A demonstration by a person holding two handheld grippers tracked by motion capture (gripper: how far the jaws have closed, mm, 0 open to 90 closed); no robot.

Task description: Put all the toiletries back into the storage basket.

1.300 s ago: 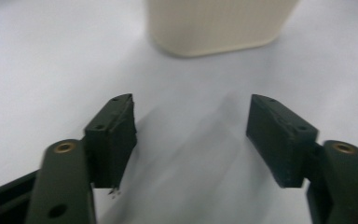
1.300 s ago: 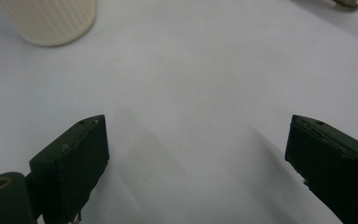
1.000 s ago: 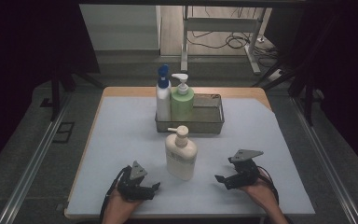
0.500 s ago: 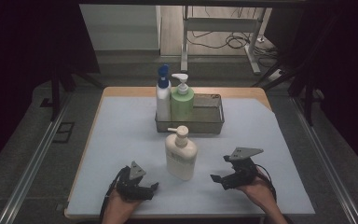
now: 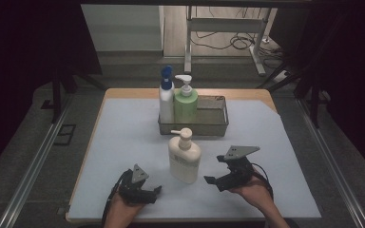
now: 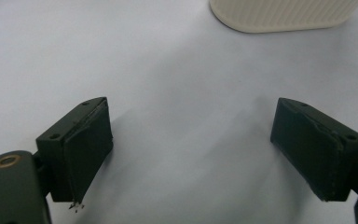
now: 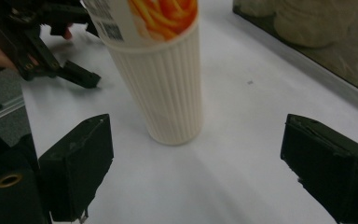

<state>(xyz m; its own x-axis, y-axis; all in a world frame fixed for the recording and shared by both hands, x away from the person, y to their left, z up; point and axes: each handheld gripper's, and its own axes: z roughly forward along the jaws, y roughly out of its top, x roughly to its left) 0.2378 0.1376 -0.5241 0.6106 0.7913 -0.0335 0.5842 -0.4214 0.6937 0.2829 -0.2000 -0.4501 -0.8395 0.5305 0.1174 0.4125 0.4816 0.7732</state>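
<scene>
A cream pump bottle (image 5: 185, 156) stands upright on the pale surface (image 5: 285, 142), between the two tongs and in front of a wire basket (image 5: 214, 118). The right tongs (image 5: 217, 180), jaws spread wide and empty, point at its base; the left tongs (image 5: 153, 194) rest released nearby, apparently touching the surface.

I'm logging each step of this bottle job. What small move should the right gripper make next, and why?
Probably ease the right gripper forward around the cream bottle: its jaws stand open, the bottle stands upright just ahead of them, untouched.
</scene>
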